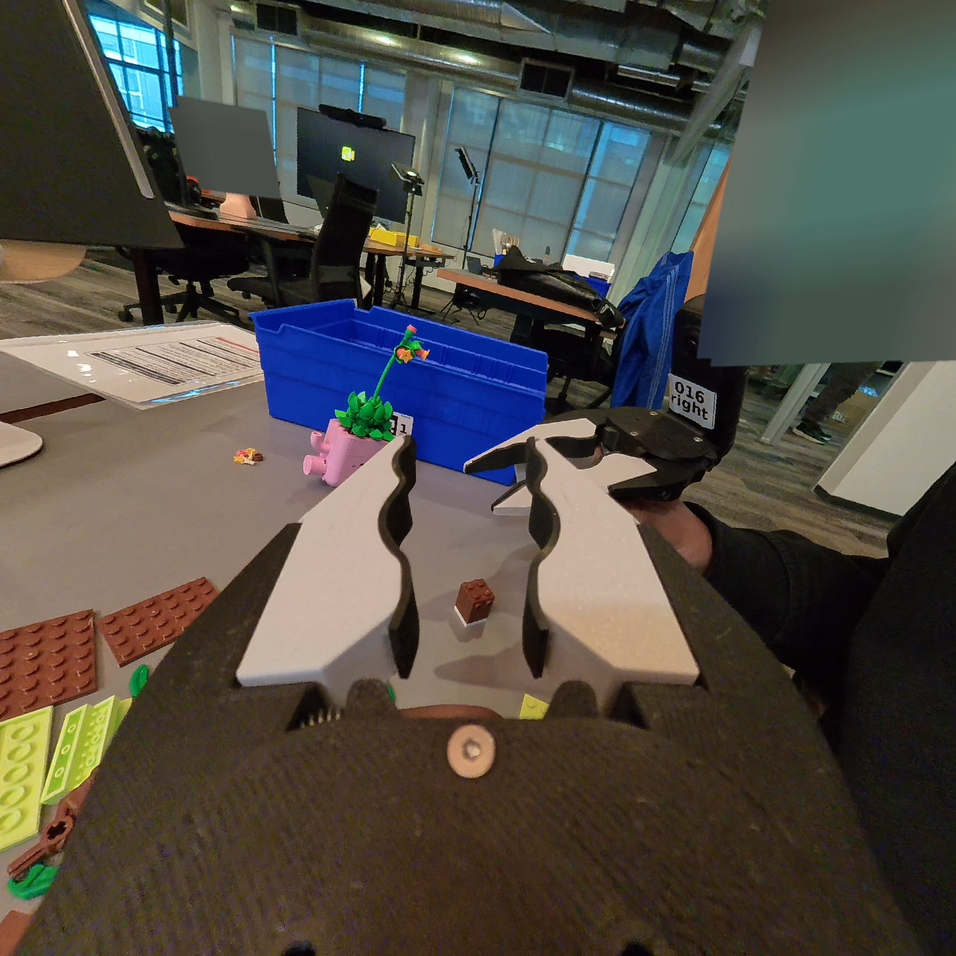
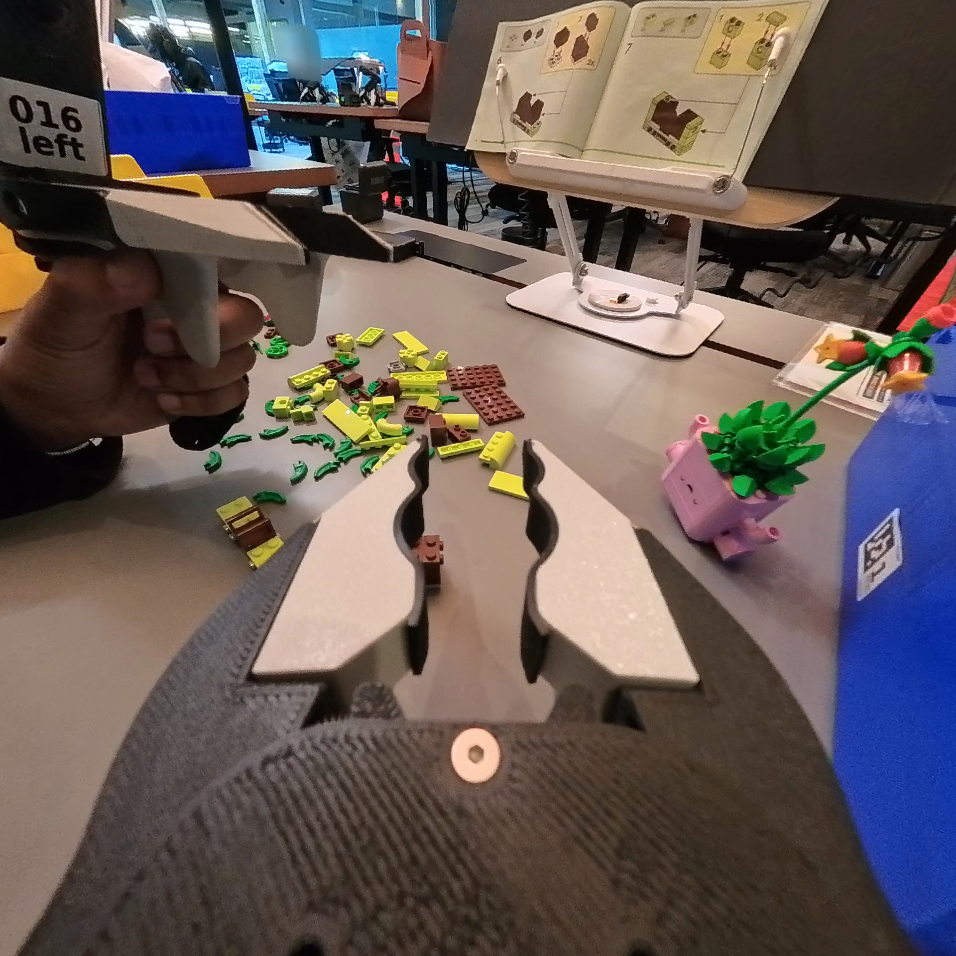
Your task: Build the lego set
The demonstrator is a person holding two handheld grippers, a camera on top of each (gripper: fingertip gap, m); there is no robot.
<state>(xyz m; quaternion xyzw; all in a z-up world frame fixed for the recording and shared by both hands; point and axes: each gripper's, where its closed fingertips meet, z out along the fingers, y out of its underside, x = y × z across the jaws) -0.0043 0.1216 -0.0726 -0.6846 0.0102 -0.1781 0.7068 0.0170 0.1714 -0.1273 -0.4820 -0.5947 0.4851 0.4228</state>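
A small brown brick (image 1: 474,600) stood upright on the grey table (image 1: 155,517), studs up, centre frame between the spread, empty fingers of the left gripper (image 1: 471,455). The right gripper (image 2: 476,447), likewise released, hovered low around it, angled toward the loose pieces (image 2: 372,403).

1. White label (image 1: 692,401), black print in two lines, on the body of the right gripper (image 1: 480,489).
2. Matching white label (image 2: 49,127), black print, on the body of the left gripper (image 2: 253,346).
3. White tag (image 2: 879,553) with a black square code and small print, on the blue bin (image 2: 905,646).
4. Open booklet (image 2: 636,77) on a white stand (image 2: 615,310): printed step numerals beside brick diagrams.
5. Laminated sheet (image 1: 170,357) on the table (image 1: 129,517): lines of black print, too small to read.
6. Card (image 2: 848,383) in a clear holder by the bin: print blurred.
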